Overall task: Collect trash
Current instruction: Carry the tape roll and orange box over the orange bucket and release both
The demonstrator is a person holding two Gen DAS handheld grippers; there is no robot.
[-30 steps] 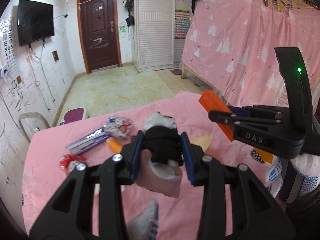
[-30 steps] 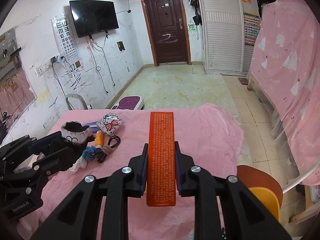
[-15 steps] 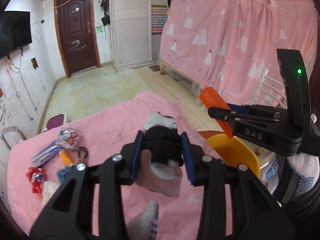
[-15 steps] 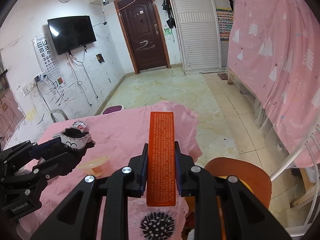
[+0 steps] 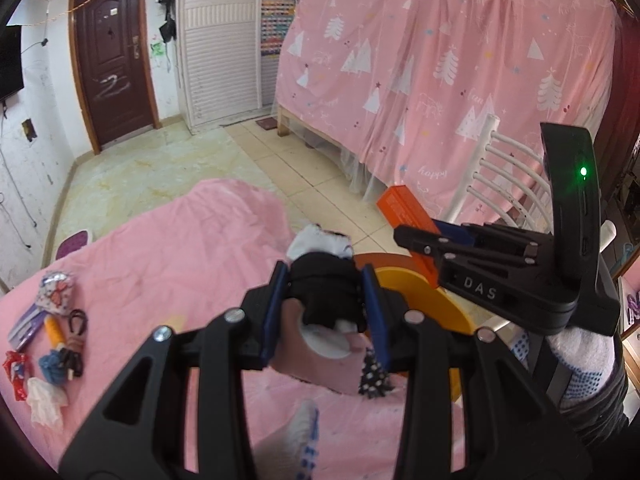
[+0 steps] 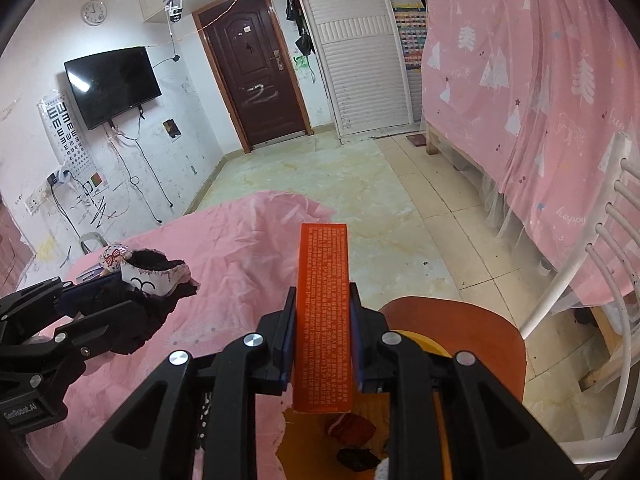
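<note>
My left gripper (image 5: 325, 280) is shut on a crushed paper cup with black and white trash (image 5: 324, 292) and holds it above the table's right edge, beside the yellow bin (image 5: 424, 296). My right gripper (image 6: 323, 300) is shut on a long orange box (image 6: 323, 312) and holds it over the yellow bin (image 6: 308, 448), which has scraps inside. The orange box also shows in the left wrist view (image 5: 404, 212). The left gripper's cup shows in the right wrist view (image 6: 154, 276).
The pink-covered table (image 5: 168, 248) carries a patterned pouch (image 5: 56, 288), a tissue (image 5: 44, 400), a red wrapper (image 5: 16, 368) and small items at its left. An orange stool (image 6: 472, 324) holds the bin. A white chair (image 6: 592, 264) and pink curtain (image 5: 460, 80) stand right.
Both grippers have swung right from over the table to the bin at its right edge. Each still holds its item.
</note>
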